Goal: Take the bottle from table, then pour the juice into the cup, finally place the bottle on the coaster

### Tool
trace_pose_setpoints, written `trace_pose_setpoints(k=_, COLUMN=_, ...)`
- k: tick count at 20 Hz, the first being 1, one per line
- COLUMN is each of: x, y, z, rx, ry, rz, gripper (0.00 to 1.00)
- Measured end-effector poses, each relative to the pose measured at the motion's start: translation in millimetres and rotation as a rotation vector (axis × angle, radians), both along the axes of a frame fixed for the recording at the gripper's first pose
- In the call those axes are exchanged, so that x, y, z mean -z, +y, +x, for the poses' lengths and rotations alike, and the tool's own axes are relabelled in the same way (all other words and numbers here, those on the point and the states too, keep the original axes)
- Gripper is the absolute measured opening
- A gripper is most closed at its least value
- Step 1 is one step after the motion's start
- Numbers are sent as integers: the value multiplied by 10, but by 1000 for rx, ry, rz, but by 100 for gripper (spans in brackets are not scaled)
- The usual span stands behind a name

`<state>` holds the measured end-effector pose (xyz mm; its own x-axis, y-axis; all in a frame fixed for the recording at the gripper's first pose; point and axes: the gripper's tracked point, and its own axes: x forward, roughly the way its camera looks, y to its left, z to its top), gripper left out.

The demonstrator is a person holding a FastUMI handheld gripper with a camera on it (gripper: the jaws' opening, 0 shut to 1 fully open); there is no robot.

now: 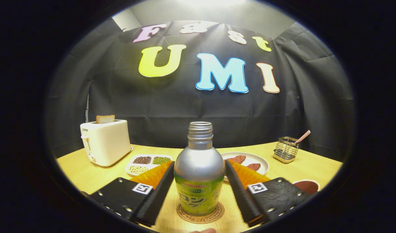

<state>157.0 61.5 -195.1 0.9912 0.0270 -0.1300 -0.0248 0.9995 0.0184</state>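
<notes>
A silver bottle (199, 161) with a green label and an open threaded neck, no cap on it, stands upright on a round cork coaster (217, 215). It sits between the two fingers of my gripper (199, 165). Both fingertips (168, 181) lie against the bottle's sides at its widest part, so the gripper is shut on the bottle. A white cup (307, 186) holding dark liquid stands on the wooden table (87, 174), just outside the right finger.
Beyond the fingers lie a white divided tray of beans (147, 161) and a white plate (259, 161) with reddish pieces. A cream toaster (105, 142) with bread stands back left, and a wire holder (286, 149) with a striped stick back right.
</notes>
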Motion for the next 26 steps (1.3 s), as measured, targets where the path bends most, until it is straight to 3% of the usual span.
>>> trace_pose_setpoints(k=1, x=-65, y=-1, z=-22, rx=-5, ry=-13, rz=-7, gripper=100)
trace_pose_setpoints(k=8, x=-985, y=-76, z=-437, rx=-37, ry=-123, rz=-61, gripper=98)
trace_pose_setpoints(k=11, x=-1318, y=-313, z=-618, rx=-1, ry=-86, rz=-99, gripper=97)
trace_pose_setpoints(k=17, x=-2049, y=-783, z=-930, rx=38, ry=-148, rz=-101, gripper=96)
trace_pose_setpoints(k=23, x=-2097, y=-1258, z=-1065, rx=80, ry=-127, rz=-84, gripper=96)
trace_pose_setpoints(k=26, x=-2099, y=-1250, z=-1089, rx=34, ry=-135, rz=-57, gripper=96)
